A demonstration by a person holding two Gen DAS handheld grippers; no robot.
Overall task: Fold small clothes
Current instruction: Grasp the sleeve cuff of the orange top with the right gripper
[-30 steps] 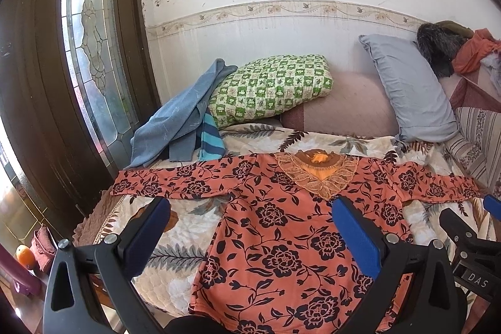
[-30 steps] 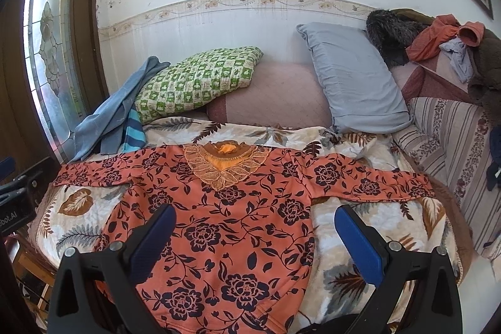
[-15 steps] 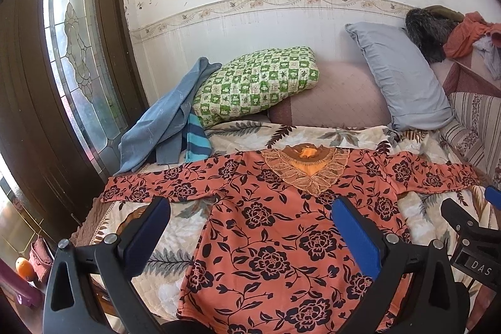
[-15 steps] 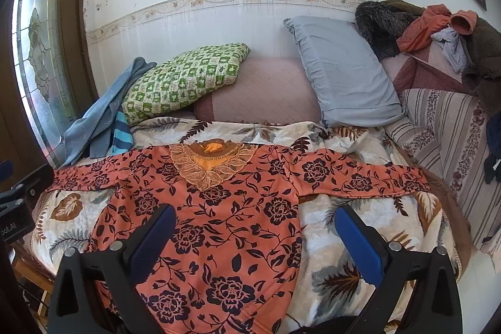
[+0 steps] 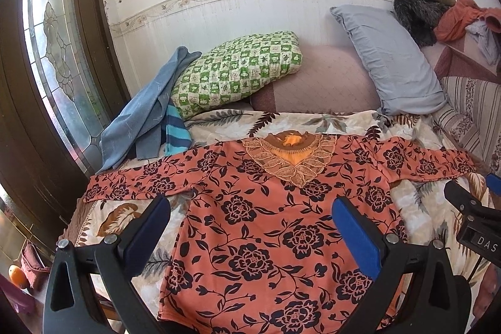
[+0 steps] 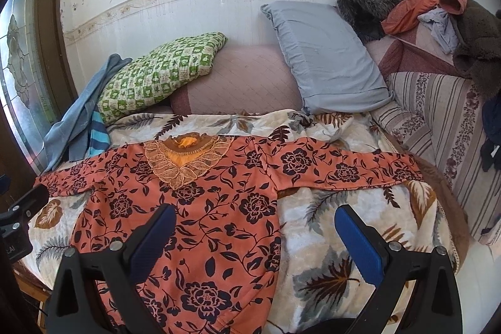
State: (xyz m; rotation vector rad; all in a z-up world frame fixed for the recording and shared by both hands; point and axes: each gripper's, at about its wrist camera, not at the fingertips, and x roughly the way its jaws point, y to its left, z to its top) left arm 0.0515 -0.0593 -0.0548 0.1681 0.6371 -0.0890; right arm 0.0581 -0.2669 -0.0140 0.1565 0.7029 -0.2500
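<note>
Orange floral top (image 5: 266, 224) lies flat, sleeves spread, across the bed's (image 6: 344, 240) front edge; soft, limp knit, so I judge sleeve cuffs best to pinch; left gripper (image 5: 250, 227) and right gripper (image 6: 255, 230) both gape wide, empty.

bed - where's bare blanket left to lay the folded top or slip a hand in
Free patches on the leaf-print blanket: the widest lies under the floral top's sleeve, beside its body; a smaller one under the other sleeve; a strip between collar and pillows. Crowded: the green pillow, blue towel and clothes pile.
</note>
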